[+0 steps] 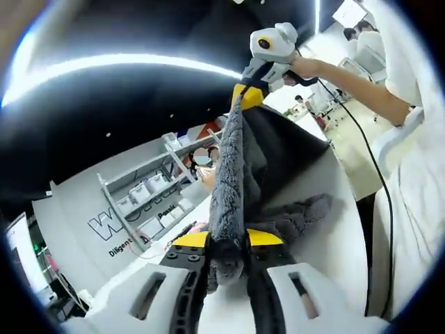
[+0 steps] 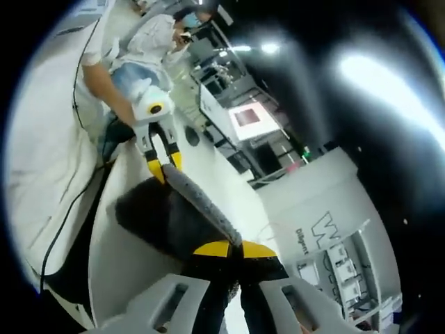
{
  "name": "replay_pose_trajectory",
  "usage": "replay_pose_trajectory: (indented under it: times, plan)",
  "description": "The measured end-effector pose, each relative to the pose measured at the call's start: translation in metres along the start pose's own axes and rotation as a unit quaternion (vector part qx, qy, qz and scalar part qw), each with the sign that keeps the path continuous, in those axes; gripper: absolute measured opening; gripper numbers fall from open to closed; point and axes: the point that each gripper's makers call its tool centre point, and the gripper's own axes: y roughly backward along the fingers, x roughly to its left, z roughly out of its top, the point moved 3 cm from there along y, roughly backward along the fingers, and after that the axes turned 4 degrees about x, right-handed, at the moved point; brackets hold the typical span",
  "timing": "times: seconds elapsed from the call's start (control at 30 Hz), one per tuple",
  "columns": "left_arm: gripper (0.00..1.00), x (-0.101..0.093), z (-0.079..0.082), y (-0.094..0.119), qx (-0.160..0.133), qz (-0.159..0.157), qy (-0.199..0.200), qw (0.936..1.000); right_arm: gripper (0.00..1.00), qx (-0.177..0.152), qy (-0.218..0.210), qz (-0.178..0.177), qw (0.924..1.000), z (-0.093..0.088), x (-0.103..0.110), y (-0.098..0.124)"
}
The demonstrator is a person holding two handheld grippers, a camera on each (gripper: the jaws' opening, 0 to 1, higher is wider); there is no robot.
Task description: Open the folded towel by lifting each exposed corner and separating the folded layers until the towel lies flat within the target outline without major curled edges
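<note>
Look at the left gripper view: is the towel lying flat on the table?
No: the towel hangs stretched between both tools above the table.

left tongs (image 1: 227, 240) clamped, right tongs (image 2: 233, 248) seemingly clamped

Fuzzy grey cloth towel (image 1: 229, 181); smooth matt white table (image 1: 334, 236).

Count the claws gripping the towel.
2. The left claw clamps the grey towel's near edge; the right claw clamps its far edge, stretched above the table.
</note>
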Motion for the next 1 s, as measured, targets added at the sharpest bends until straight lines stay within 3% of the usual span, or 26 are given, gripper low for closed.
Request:
replay_pose_trajectory:
  times: [0.17,0.27,0.4,0.5,0.83,1.0]
  plan:
    - [0.29,-0.002,-0.016,-0.005,0.037,0.002,0.001,0.9993,0.0,0.008,-0.013,0.006,0.9999,-0.008,0.001,-0.007]
    - [0.16,-0.008,-0.019,-0.005,0.036,-0.027,0.011,0.9989,0.0,0.013,-0.013,0.01,0.9998,-0.01,0.003,-0.01]
    - [0.15,-0.005,-0.018,-0.003,0.024,-0.021,-0.019,0.9993,0.0,0.013,-0.013,0.011,0.9998,-0.011,0.003,-0.01]
    - [0.15,0.0,-0.017,-0.001,0.019,-0.014,-0.02,0.9995,0.0,0.014,-0.01,0.011,0.9998,-0.012,0.004,-0.01]
    - [0.15,0.03,-0.005,0.0,0.01,0.015,-0.035,0.9992,0.0,0.026,-0.022,0.021,0.9992,-0.019,0.005,-0.007]
    - [0.14,0.055,0.005,-0.004,0.011,0.029,-0.042,0.9986,0.0,0.026,-0.033,0.034,0.9985,-0.02,0.01,-0.007]
